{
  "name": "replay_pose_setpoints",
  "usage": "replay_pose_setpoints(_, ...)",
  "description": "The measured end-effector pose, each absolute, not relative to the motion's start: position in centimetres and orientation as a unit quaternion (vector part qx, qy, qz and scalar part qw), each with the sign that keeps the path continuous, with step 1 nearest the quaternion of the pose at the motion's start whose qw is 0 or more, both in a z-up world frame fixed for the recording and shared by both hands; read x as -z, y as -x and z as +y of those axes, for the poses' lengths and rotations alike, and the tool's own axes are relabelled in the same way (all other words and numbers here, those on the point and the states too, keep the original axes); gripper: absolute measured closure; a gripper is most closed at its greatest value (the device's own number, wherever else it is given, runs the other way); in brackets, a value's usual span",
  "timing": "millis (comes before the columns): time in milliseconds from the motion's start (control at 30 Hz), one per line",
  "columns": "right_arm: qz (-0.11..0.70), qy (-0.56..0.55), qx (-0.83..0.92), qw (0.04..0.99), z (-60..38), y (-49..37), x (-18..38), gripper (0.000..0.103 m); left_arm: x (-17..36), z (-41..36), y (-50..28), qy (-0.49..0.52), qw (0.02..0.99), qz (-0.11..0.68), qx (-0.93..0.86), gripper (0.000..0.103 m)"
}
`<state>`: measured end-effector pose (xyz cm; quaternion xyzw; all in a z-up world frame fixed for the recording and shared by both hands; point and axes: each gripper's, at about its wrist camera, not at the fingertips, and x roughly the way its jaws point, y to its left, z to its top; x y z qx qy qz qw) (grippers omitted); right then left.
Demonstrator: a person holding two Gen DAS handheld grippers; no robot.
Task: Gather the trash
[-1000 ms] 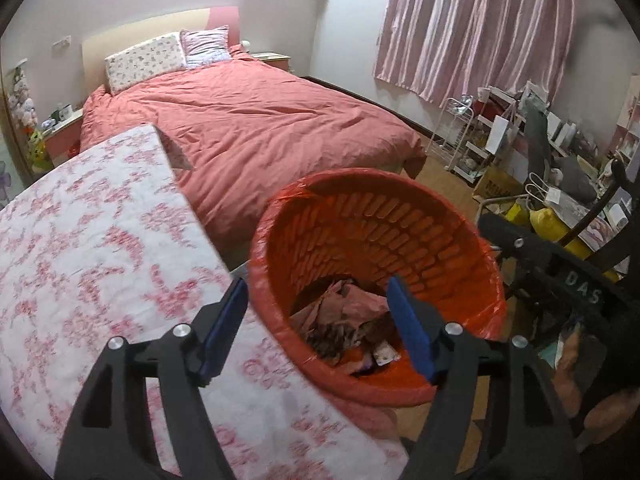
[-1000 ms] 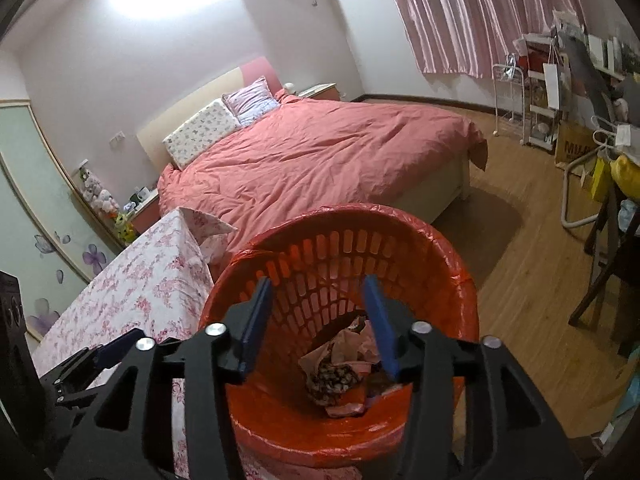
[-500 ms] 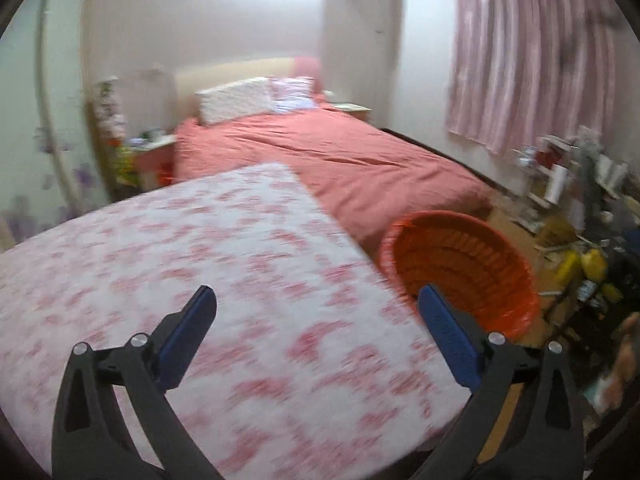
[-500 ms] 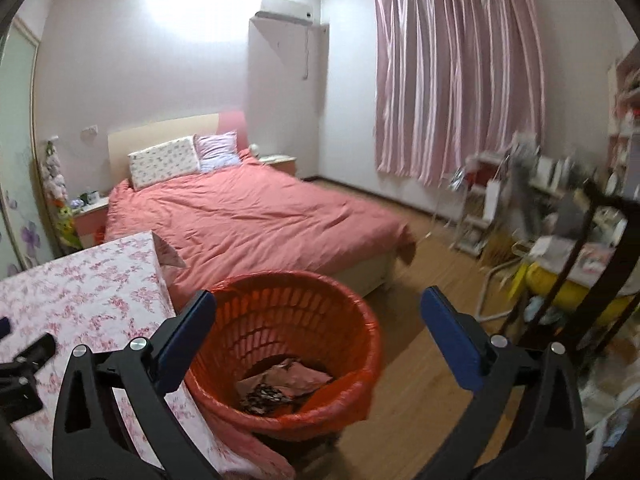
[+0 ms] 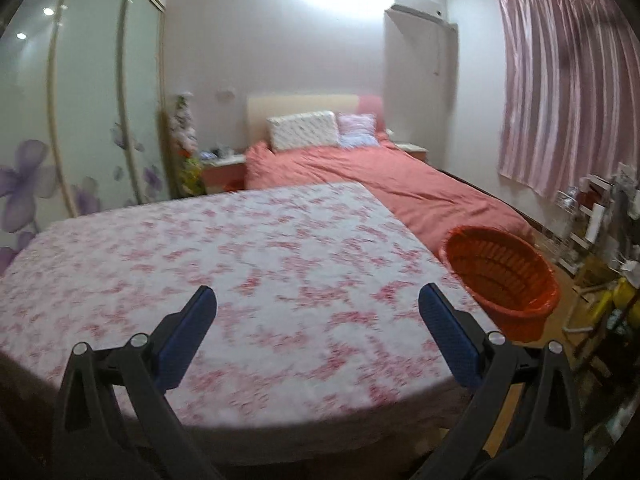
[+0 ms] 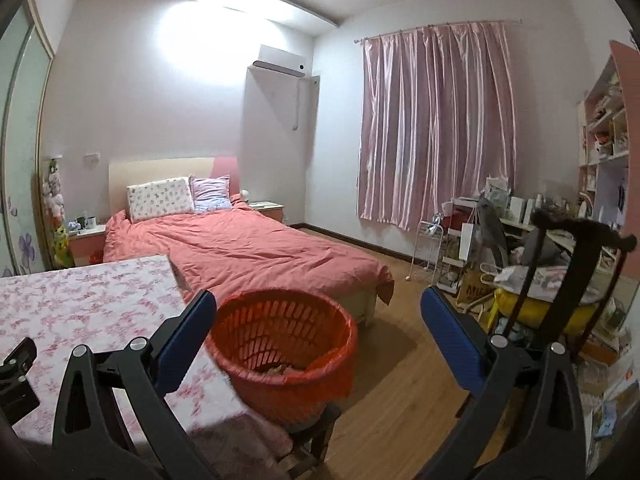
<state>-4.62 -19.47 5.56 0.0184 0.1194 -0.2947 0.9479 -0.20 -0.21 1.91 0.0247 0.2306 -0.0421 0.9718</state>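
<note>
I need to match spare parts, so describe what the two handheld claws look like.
Both look alike. The left claw and the right claw each have two black plastic arms with triangular cut-outs, silver round bolt heads at the pivots, and flat, textured blue pads on the inner faces of the fingers. No cables, sleeves or printed markings show.

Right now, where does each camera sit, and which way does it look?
Left wrist: on the left gripper, open, facing the floral tablecloth and the bed.
Right wrist: on the right gripper, open, facing the orange basket and the curtain.
Shared: tablecloth, basket, bed, curtain.
</note>
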Motion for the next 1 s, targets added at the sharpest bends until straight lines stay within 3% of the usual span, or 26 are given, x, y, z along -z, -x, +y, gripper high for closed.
replay_pose_setpoints(1000,0.21,-0.055,0.243,0.945,-14.9,7.5,-1.9,0.002,-0.4,3.1,6.0,0.014,0.972,0.23,0.041,0.004)
